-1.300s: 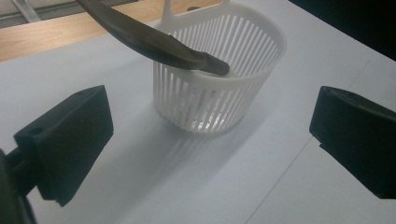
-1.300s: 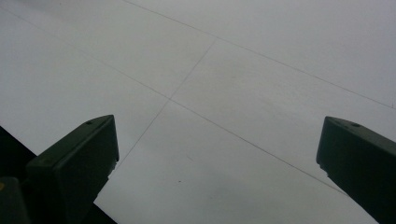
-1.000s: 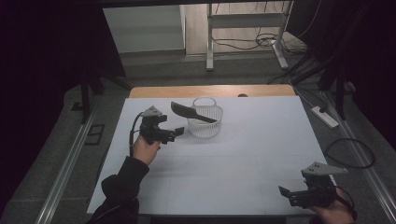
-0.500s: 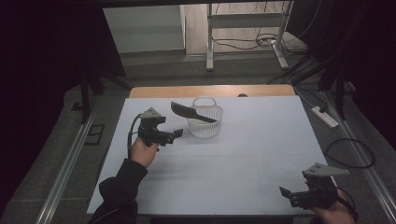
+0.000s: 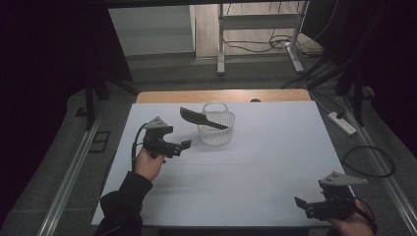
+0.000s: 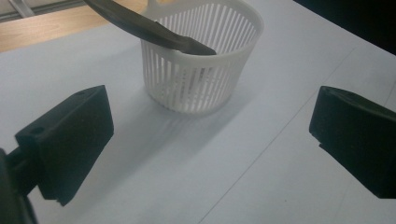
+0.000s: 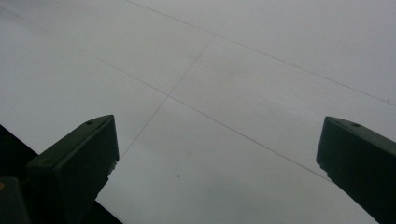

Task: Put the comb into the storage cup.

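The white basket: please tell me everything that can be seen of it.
The basket is small, round and white, apparently plastic, with thin vertical slits all around its wall, a solid rim and a small loop handle at the far rim. It stands upright on the white table, toward the far middle. A dark spatula leans in it: one end sits inside, the shaft rests on the rim, and the broad end sticks out up and to the left. The left gripper is open nearby, apart from it.
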Demonstrator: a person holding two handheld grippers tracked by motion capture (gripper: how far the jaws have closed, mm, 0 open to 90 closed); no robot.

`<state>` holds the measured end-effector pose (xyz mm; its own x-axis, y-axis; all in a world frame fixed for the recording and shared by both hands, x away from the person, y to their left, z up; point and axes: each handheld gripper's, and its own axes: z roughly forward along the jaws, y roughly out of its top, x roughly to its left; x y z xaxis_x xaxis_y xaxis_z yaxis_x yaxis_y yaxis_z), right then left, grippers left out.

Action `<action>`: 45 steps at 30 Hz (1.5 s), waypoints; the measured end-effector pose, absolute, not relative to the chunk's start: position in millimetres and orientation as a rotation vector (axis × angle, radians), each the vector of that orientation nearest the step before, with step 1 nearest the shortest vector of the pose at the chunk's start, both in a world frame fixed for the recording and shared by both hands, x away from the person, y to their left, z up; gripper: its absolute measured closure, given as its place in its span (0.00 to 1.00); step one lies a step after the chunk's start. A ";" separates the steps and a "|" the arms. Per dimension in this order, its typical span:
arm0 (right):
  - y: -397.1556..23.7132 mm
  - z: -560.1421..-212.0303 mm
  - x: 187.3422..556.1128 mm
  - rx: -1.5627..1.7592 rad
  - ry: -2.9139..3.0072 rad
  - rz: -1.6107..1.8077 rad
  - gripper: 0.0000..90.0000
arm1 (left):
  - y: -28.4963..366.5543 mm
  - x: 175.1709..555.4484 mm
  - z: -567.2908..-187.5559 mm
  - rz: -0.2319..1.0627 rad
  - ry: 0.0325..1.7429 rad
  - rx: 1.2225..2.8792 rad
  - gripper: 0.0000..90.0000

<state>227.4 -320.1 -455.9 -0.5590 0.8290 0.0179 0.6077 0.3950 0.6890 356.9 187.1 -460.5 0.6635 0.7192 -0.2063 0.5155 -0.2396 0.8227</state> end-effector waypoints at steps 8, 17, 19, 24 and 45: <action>-320.0 -455.9 227.3 1.249 2.332 0.943 0.00 | 189.9 349.3 -459.5 0.265 0.970 1.900 0.00; -320.2 -456.1 227.4 1.250 2.334 0.945 0.00 | 190.5 339.7 -458.7 0.263 0.990 1.917 0.00; -320.1 -456.1 227.3 1.249 2.334 0.945 0.00 | 190.6 337.2 -458.6 0.268 0.990 1.924 0.00; -319.9 -456.0 227.1 1.247 2.336 0.942 0.00 | 191.4 331.3 -458.2 0.267 0.989 1.928 0.00; -319.3 -456.2 226.8 1.244 2.334 0.938 0.00 | 200.0 306.6 -457.1 0.278 0.999 1.932 0.00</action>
